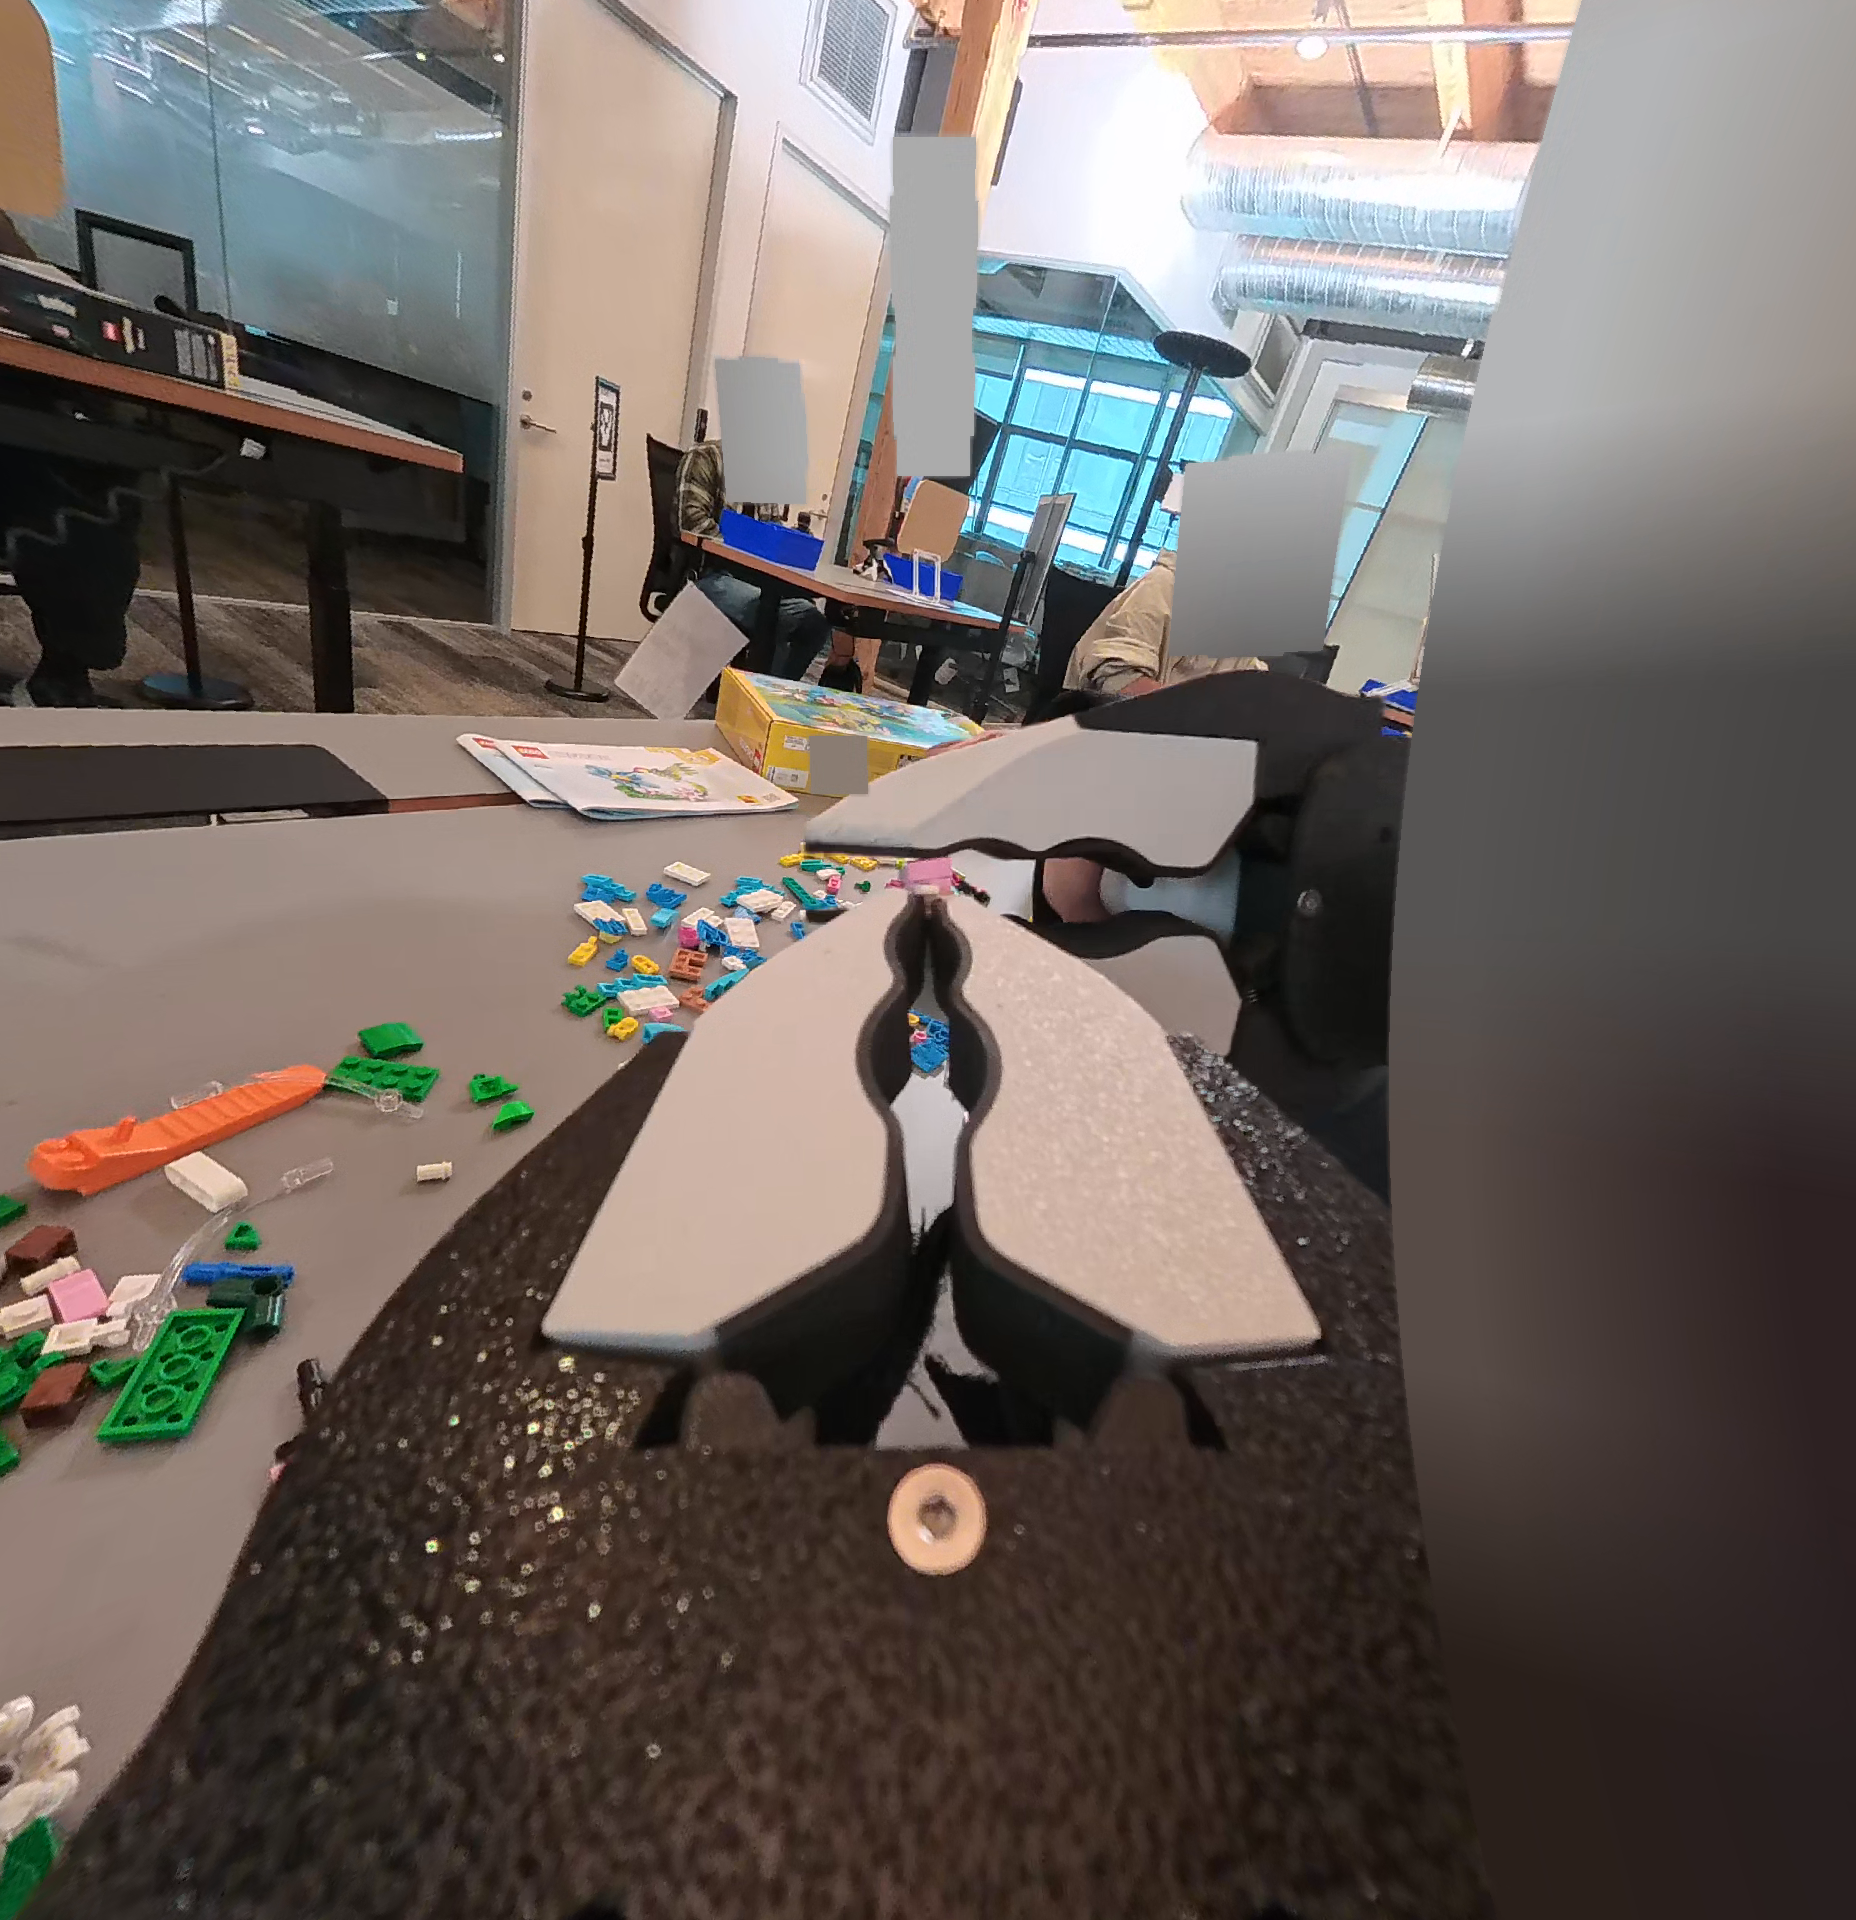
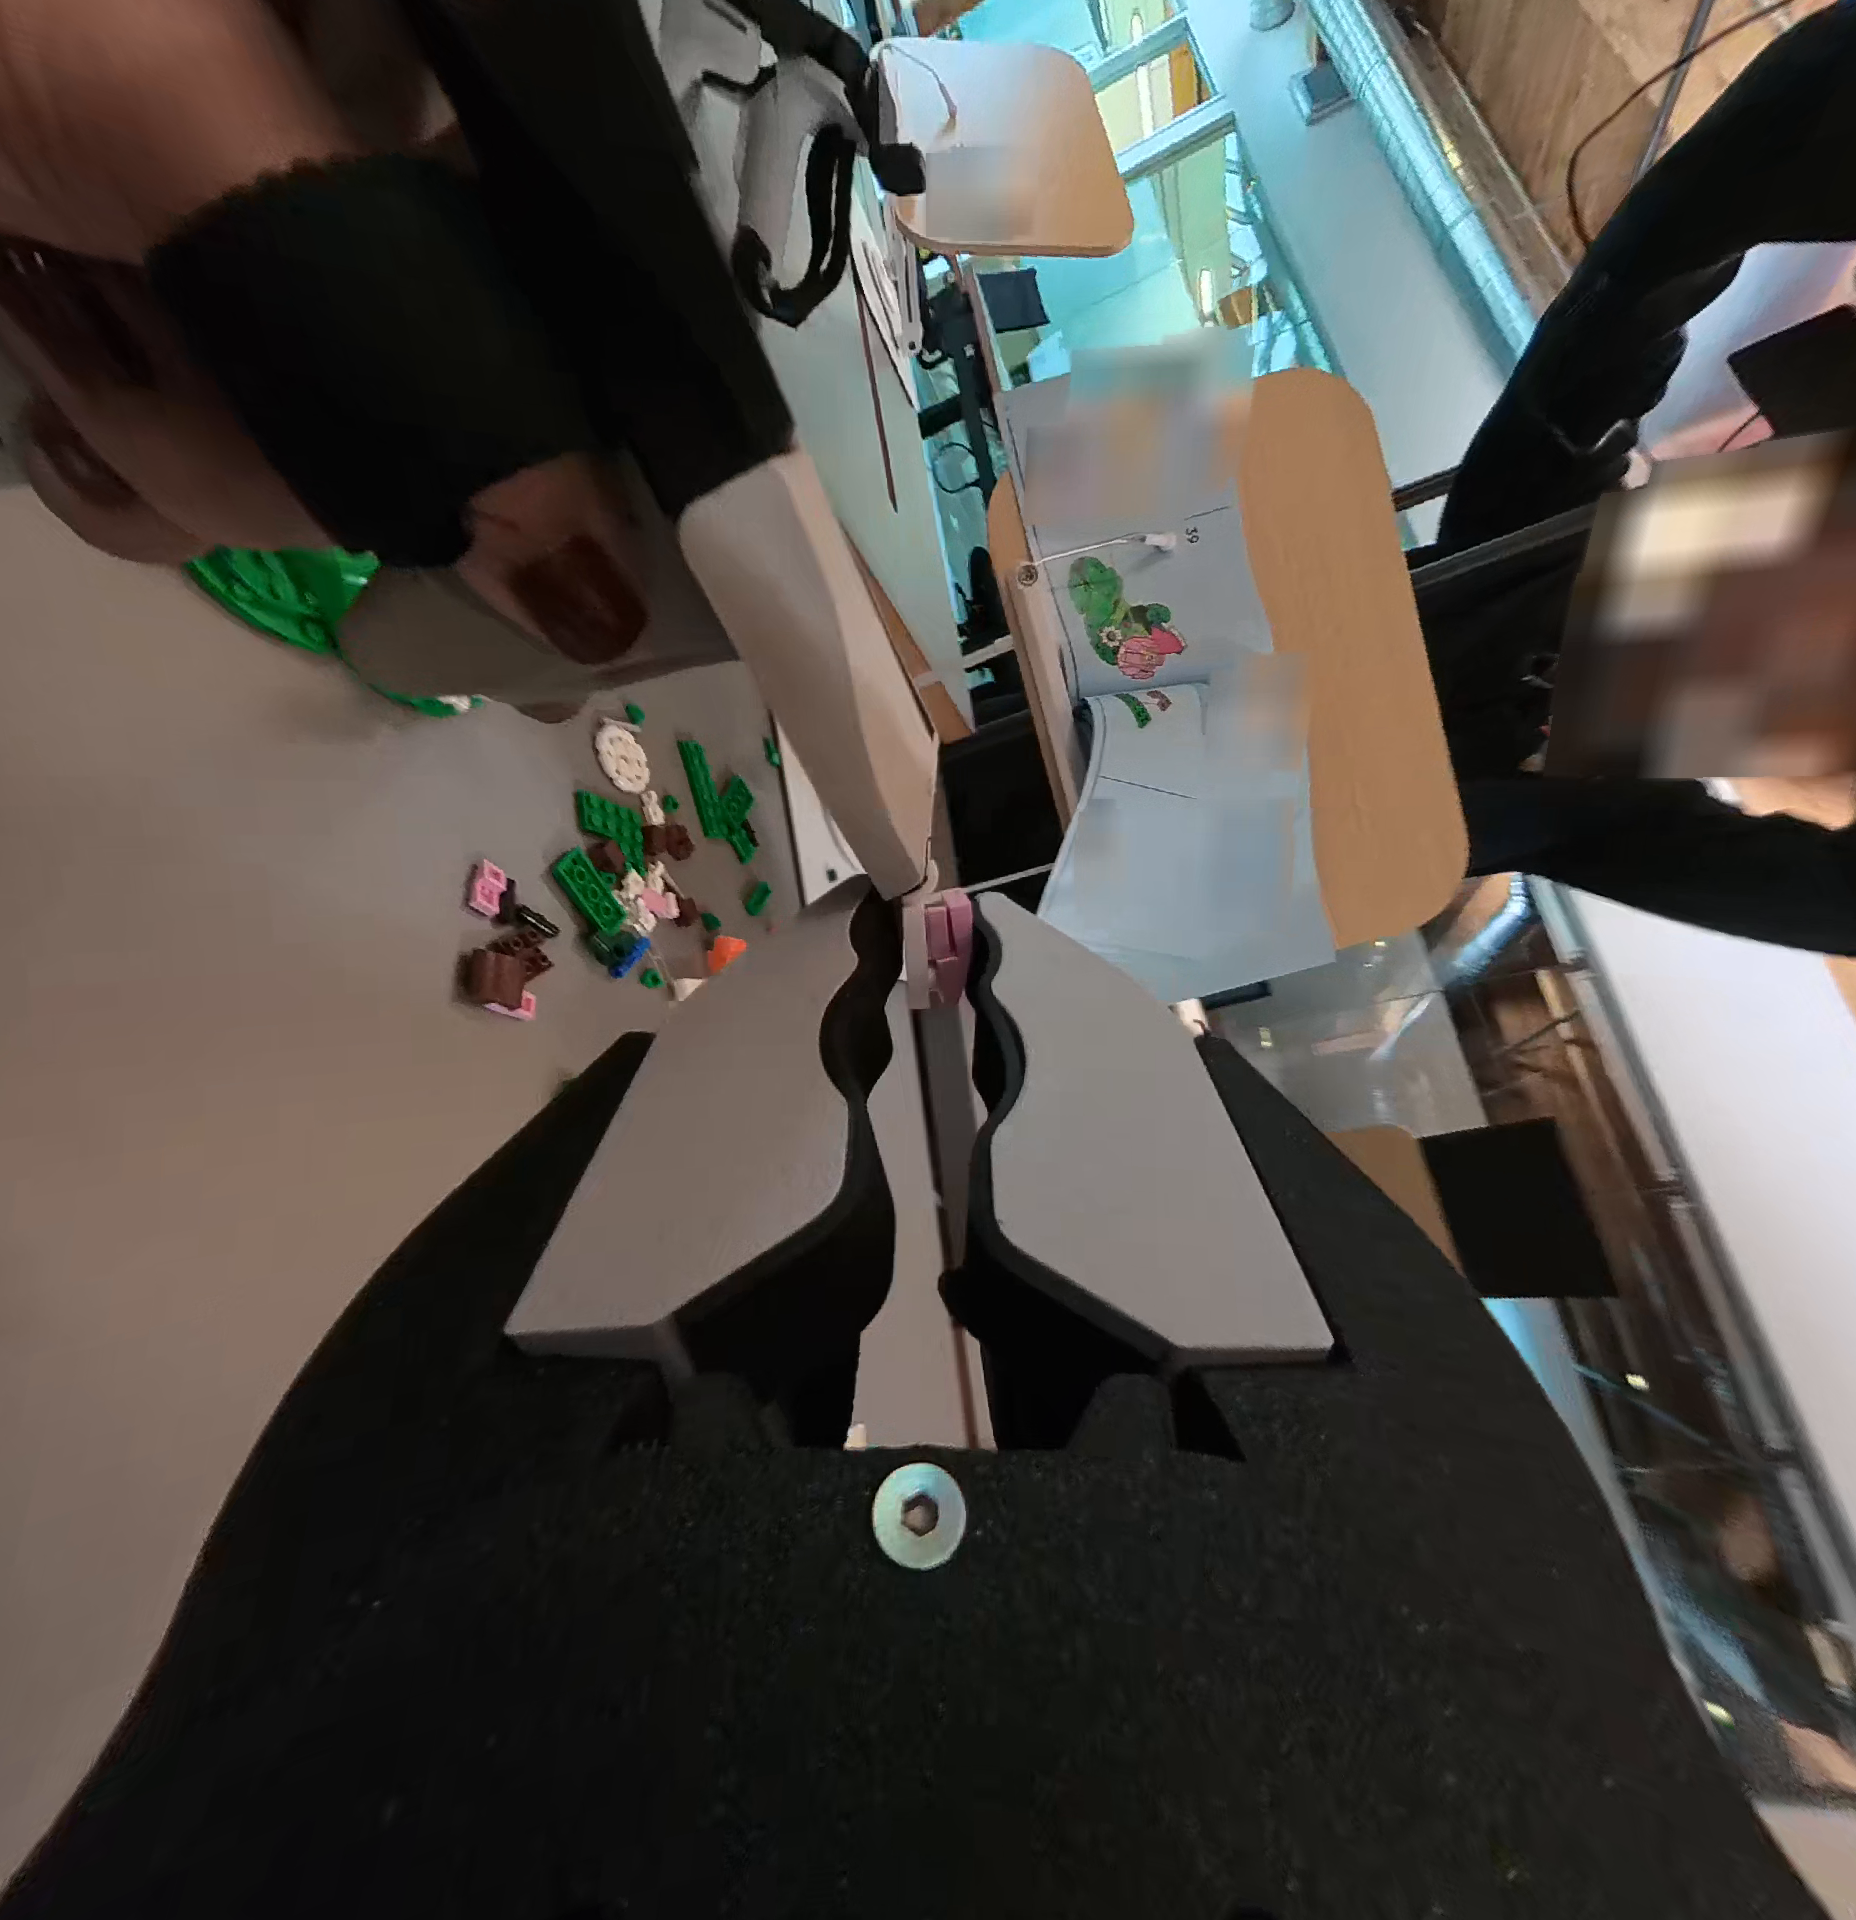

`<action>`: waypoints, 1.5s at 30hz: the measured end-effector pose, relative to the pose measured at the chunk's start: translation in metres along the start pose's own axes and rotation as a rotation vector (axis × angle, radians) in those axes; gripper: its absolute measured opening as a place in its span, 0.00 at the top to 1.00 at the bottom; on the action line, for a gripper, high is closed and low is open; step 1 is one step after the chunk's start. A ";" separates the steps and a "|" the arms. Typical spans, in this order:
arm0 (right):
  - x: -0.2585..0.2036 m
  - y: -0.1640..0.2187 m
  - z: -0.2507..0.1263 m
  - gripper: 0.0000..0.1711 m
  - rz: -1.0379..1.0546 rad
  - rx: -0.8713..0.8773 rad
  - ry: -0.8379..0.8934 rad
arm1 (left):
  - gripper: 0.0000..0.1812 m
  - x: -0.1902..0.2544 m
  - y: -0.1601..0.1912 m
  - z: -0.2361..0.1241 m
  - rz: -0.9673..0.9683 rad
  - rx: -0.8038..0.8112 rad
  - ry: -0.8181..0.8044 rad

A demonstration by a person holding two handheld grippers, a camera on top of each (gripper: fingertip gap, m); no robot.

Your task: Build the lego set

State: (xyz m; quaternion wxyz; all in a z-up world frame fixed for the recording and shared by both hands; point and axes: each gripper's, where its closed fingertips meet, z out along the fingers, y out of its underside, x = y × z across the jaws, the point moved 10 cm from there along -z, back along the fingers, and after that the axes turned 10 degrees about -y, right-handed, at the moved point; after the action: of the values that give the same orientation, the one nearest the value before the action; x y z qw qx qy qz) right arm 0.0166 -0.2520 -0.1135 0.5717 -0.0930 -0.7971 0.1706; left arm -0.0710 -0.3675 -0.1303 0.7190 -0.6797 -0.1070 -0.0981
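My right gripper [image 2: 939, 925] is shut on a small pink brick assembly [image 2: 945, 945] and holds it above the grey table [image 1: 280, 935]. In the left wrist view the right gripper [image 1: 893, 857] reaches in from the right with the pink assembly [image 1: 926, 878] at its tips. My left gripper [image 1: 929, 909] is shut, with a tiny pale piece [image 1: 935, 905] pinched at its tips, right under the pink assembly and touching it. In the right wrist view the left gripper's finger [image 2: 830, 675] comes in from the upper left and meets the pink assembly.
Loose blue, white and yellow bricks [image 1: 695, 935] lie mid-table. Green plates [image 1: 176, 1371] and an orange brick separator [image 1: 176, 1127] lie to the left, with a white flower build [image 1: 10, 1766] at the bottom left. Booklets [image 1: 633, 774] and a yellow box [image 1: 799, 727] lie behind. An open instruction booklet [image 2: 1163, 727] stands propped.
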 end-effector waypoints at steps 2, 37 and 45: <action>0.001 0.000 0.000 0.94 0.018 0.004 -0.012 | 1.00 0.000 0.000 0.000 0.005 -0.001 -0.001; 0.006 0.001 -0.007 0.95 -0.033 -0.046 -0.114 | 0.95 0.030 -0.007 -0.006 0.977 -0.050 -0.235; 0.003 -0.002 -0.009 0.95 -0.189 -0.039 -0.017 | 0.97 0.022 -0.015 -0.005 0.529 -0.075 -0.084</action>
State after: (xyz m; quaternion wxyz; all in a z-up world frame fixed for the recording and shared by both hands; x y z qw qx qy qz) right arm 0.0245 -0.2516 -0.1073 0.5765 -0.0268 -0.8104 0.1010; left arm -0.0542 -0.3730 -0.1098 0.6888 -0.7137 0.0485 0.1176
